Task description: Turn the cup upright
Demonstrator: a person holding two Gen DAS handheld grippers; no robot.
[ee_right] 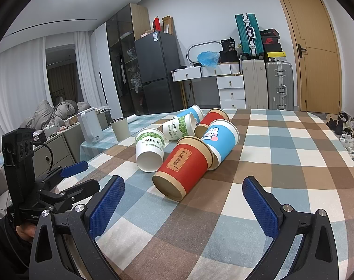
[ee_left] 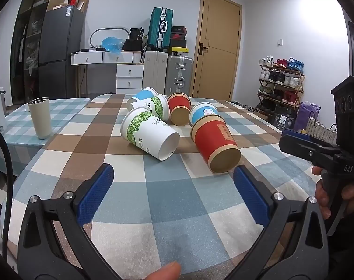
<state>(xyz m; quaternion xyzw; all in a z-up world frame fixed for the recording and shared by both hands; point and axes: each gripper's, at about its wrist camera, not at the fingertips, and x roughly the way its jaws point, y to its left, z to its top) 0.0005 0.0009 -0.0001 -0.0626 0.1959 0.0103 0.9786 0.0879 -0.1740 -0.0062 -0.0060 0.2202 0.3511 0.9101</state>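
Several paper cups lie on their sides in a cluster on the checked tablecloth [ee_left: 172,200]. Nearest are a red cup [ee_left: 214,144] [ee_right: 184,168] with its base toward me and a white cup with green leaves [ee_left: 148,133] [ee_right: 150,149]. Behind them lie a blue rabbit cup [ee_left: 203,113] [ee_right: 221,140], a second red cup [ee_left: 179,110], a second white cup [ee_left: 153,108] and a second blue cup [ee_left: 141,94]. My left gripper [ee_left: 174,193] is open and empty, short of the cups. My right gripper [ee_right: 184,207] is open and empty just before the red cup; it also shows in the left wrist view [ee_left: 300,140].
A beige tumbler [ee_left: 40,117] stands upright at the left on a second checked cloth. A white kettle [ee_right: 90,126] stands beyond it. The table's right edge drops to the floor near a shoe rack [ee_left: 279,84]. Suitcases and a door stand behind.
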